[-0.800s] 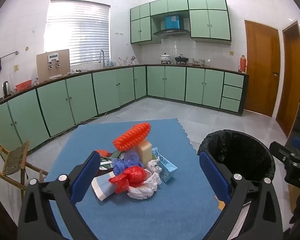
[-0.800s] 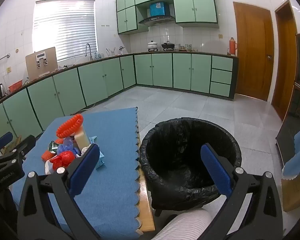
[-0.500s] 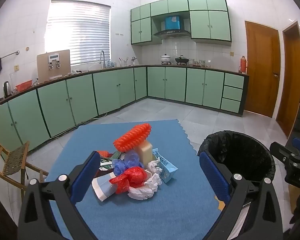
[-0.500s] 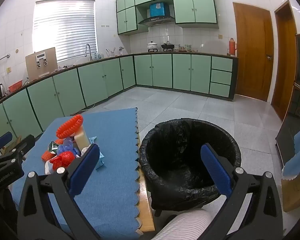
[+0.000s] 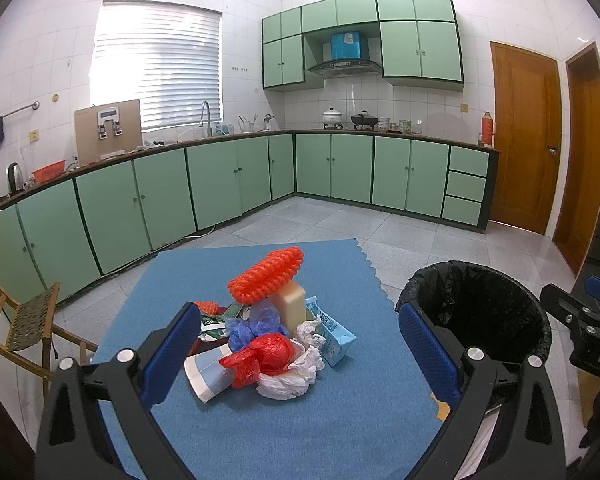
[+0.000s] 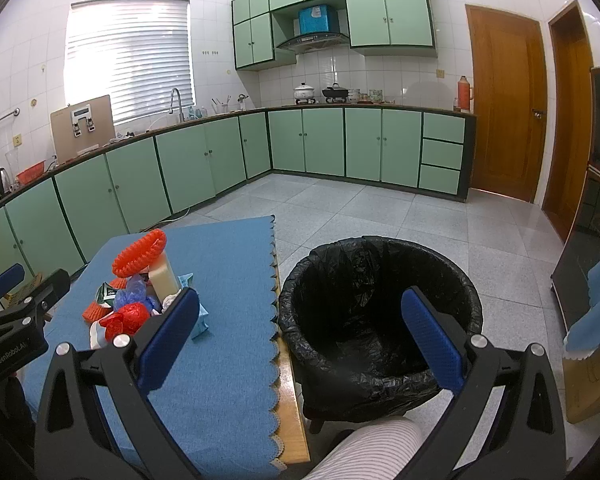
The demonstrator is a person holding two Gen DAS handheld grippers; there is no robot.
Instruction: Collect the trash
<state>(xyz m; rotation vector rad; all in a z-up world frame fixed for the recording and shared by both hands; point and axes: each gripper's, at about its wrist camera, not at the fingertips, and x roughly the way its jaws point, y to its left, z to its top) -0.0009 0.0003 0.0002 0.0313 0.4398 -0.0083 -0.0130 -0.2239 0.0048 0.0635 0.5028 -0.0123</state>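
Note:
A pile of trash sits on the blue mat (image 5: 300, 432): an orange foam net (image 5: 266, 274) on top of a beige block (image 5: 290, 306), a red plastic bag (image 5: 266, 358), a blue bag (image 5: 252, 322), white crumpled tissue (image 5: 296, 372), a light blue carton (image 5: 334, 338) and a paper cup (image 5: 208, 372). My left gripper (image 5: 300, 344) is open, above and just short of the pile. My right gripper (image 6: 300, 332) is open and empty, above the near rim of the black-lined bin (image 6: 380, 320). The pile also shows in the right wrist view (image 6: 140, 292).
The bin stands on the floor right of the table (image 6: 290, 404). A wooden chair (image 5: 20, 320) stands left of the table. Green cabinets (image 5: 260, 176) line the far walls. A striped knee (image 6: 364, 452) shows below the right gripper.

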